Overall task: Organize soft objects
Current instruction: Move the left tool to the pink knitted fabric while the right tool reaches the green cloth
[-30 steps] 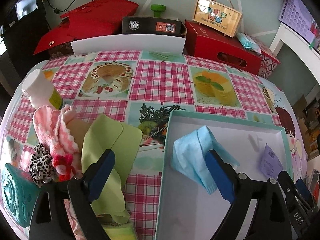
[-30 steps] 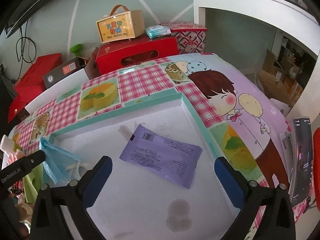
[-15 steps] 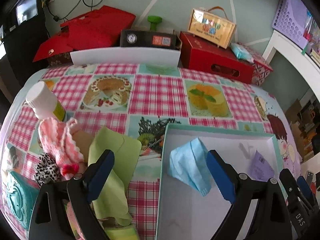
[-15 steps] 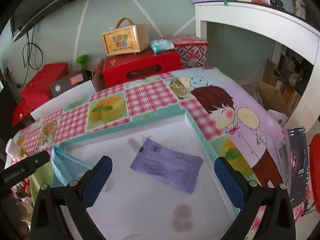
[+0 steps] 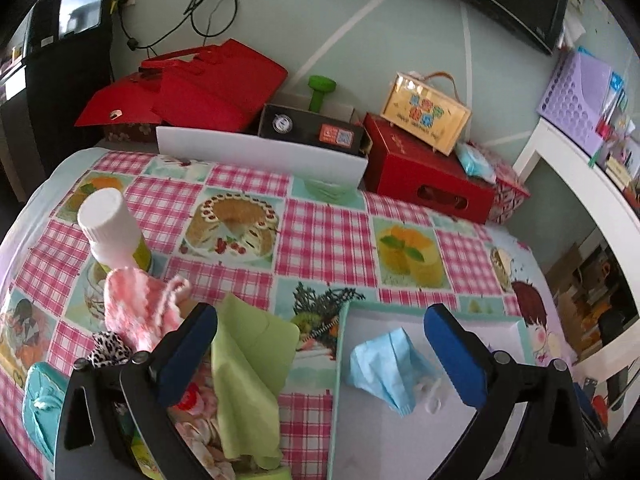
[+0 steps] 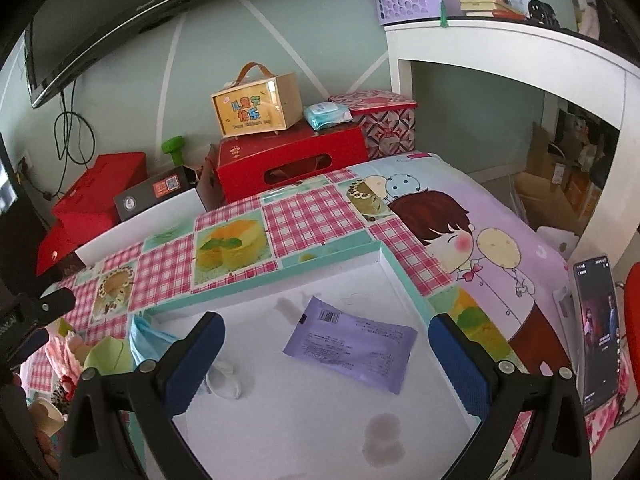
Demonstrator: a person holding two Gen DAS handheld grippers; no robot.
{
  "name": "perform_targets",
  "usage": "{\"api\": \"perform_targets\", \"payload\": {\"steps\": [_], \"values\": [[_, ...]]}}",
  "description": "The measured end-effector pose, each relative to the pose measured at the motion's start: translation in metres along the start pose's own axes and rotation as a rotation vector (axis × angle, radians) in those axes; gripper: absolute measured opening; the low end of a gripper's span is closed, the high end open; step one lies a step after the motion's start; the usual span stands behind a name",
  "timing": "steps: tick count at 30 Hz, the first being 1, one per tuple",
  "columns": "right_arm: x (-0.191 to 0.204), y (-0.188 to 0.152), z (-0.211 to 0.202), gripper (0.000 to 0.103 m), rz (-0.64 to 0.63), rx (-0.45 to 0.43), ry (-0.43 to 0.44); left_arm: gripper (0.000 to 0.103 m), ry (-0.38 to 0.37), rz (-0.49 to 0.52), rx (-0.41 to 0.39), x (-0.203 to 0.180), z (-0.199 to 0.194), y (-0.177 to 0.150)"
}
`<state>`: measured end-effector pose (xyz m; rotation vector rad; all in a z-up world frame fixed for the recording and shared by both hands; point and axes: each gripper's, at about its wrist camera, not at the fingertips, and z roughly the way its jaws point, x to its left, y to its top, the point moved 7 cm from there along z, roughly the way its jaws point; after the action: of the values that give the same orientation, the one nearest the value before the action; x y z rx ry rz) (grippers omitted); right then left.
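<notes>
A white box with a teal rim lies on the table. Inside it rest a crumpled blue face mask and a purple packet. My left gripper hovers above the box's left edge with its jaws opening; nothing is gripped, and the mask lies loose below, near the right finger. Left of the box are a green cloth, a pink knitted piece and a leopard scrunchie. My right gripper is open above the box, empty, with the packet beyond its fingertips. The mask shows at its left.
A white bottle stands behind the pink piece, and a teal pouch lies at the near left. Red boxes and a white board line the table's far edge. A phone stands at the right edge.
Both grippers have risen and drawn back from the box. The left jaws stand a little wider. The mask and the packet have stayed where they were.
</notes>
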<state>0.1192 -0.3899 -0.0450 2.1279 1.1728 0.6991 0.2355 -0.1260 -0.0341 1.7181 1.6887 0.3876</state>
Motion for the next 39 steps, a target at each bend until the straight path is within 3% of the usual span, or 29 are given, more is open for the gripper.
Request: {"api": "perform_targets", "payload": {"steps": [6, 11, 16, 22, 26, 30, 34, 39], "values": [[0.001, -0.001, 0.000, 0.103, 0.015, 0.010, -0.018, 0.103, -0.002, -0.043, -0.032, 0.028, -0.013, 0.015], [0.010, -0.003, 0.002, 0.103, 0.012, 0.033, -0.016, 0.103, -0.037, -0.029, 0.006, 0.047, -0.019, 0.022], [0.032, -0.004, 0.005, 0.103, -0.036, 0.054, 0.004, 0.103, -0.103, -0.139, 0.015, 0.075, -0.022, 0.027], [0.066, -0.002, 0.002, 0.103, -0.089, 0.026, 0.050, 0.103, -0.078, -0.240, -0.082, 0.121, -0.043, 0.041], [0.085, 0.000, 0.001, 0.103, -0.108, 0.021, 0.070, 0.103, -0.003, -0.266, -0.120, 0.152, -0.055, 0.049], [0.112, -0.002, 0.002, 0.103, -0.150, 0.032, 0.111, 0.103, 0.058, -0.272, -0.131, 0.173, -0.057, 0.049], [0.149, -0.007, 0.000, 0.103, -0.224, 0.033, 0.169, 0.103, 0.027, -0.314, -0.106, 0.182, -0.052, 0.046], [0.202, -0.017, -0.002, 0.103, -0.318, 0.037, 0.248, 0.103, 0.044, -0.258, -0.084, 0.177, -0.048, 0.045]]}}
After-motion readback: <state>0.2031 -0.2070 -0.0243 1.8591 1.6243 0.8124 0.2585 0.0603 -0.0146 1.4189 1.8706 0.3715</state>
